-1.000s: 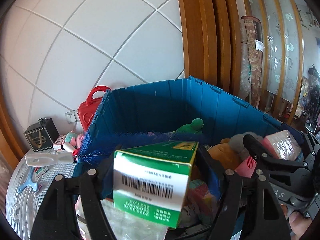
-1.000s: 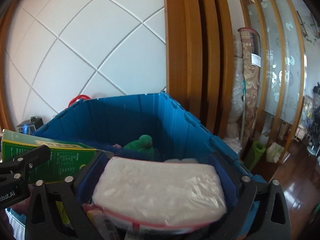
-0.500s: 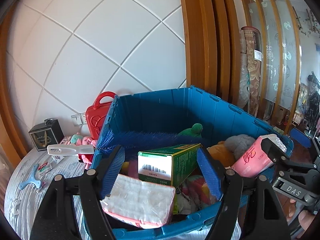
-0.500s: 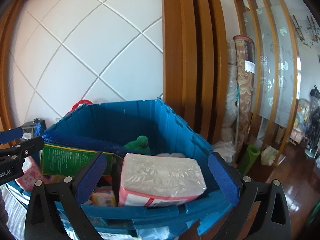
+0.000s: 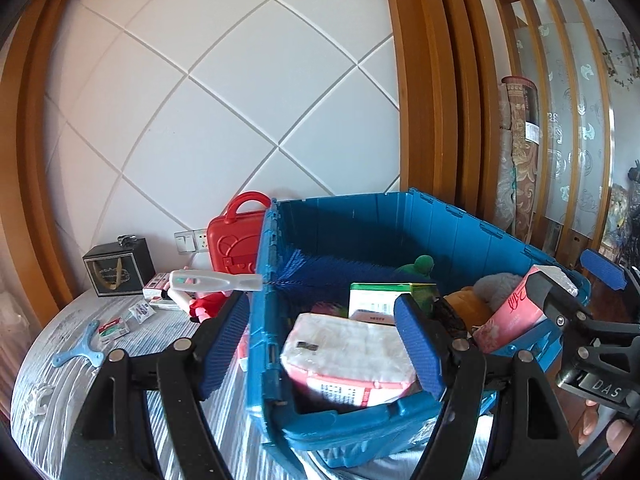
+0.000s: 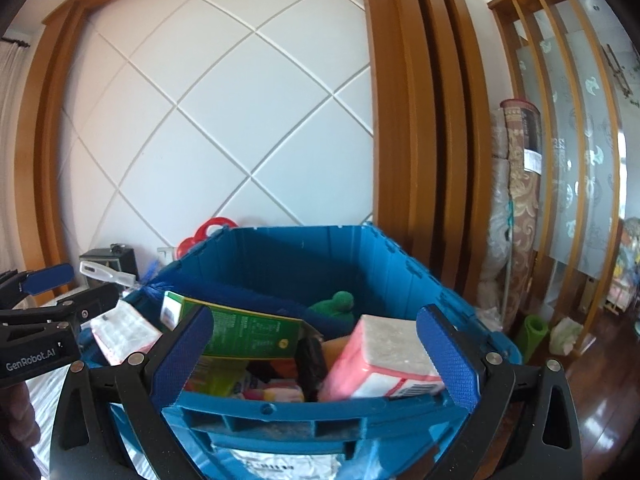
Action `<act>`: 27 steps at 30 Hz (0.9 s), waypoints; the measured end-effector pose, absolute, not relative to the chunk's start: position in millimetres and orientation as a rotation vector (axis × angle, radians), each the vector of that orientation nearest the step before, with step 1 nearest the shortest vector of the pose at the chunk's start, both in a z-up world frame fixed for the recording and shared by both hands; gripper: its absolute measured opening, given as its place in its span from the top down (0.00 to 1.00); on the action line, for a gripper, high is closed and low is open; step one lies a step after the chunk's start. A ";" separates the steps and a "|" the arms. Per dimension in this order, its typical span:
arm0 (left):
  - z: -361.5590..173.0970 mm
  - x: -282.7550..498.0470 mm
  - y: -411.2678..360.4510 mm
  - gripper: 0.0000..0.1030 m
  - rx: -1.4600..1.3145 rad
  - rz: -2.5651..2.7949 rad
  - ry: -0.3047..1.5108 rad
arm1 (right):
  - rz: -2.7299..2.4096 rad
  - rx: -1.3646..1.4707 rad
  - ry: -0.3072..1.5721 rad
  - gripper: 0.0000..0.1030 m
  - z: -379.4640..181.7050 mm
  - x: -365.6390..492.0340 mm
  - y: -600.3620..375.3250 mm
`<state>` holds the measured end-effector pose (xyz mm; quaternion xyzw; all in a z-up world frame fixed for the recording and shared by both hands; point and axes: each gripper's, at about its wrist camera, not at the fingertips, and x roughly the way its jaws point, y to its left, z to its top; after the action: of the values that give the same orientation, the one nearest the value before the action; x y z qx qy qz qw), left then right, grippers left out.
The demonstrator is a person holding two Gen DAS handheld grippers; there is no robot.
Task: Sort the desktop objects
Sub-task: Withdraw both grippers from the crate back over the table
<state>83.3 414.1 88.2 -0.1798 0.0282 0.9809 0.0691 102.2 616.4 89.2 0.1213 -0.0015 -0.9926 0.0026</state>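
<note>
1. Both grippers stand empty with their jaws wide apart: the left gripper (image 5: 320, 344) frames the near left corner of the blue crate (image 5: 460, 236), and the right gripper (image 6: 316, 356) frames the crate's near wall in its own view.
2. What is left to sort lies in the lower left of the left wrist view, on the striped tabletop (image 5: 52, 412) outside the crate: a light-blue Y-shaped piece (image 5: 80, 351), small sachets (image 5: 116, 326), a pink toy (image 5: 200, 300) and a red toy case (image 5: 236, 240) against the crate's left wall. I judge the left gripper the nearer one (the right sees that side only at its far left edge).
3. A white handle (image 5: 208, 280) lies with its long axis left to right, its blue bristles (image 5: 332, 270) reaching inside the crate.
4. Inside the crate, middle of the frame, sit a white tissue pack (image 5: 348, 352), a green carton (image 6: 236, 330) lying flat and angled, and a pink-wrapped pack (image 6: 384, 356) tilted against the near wall. They look settled.
5. The next reach likely swings left and down, away from the crate.
</note>
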 end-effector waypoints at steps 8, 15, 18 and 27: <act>87.7 92.9 336.0 0.28 -0.562 3.055 -0.005 | -2.967 0.261 0.063 0.00 100.9 102.4 542.8; 79.4 102.7 236.8 0.28 -0.597 3.116 -0.077 | -2.882 0.268 0.000 0.00 104.8 99.8 461.4; 73.7 105.4 189.1 0.28 -0.631 3.131 -0.094 | -2.886 0.285 0.017 0.00 106.3 103.4 417.4; 37.2 100.4 49.2 0.28 -0.803 3.153 -0.094 | -2.898 0.388 0.068 0.00 93.1 104.7 289.9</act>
<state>100.4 49.2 37.2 -0.2462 -0.0287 0.9671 -0.0566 104.7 289.9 93.1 0.1320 0.0230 -0.9850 0.1085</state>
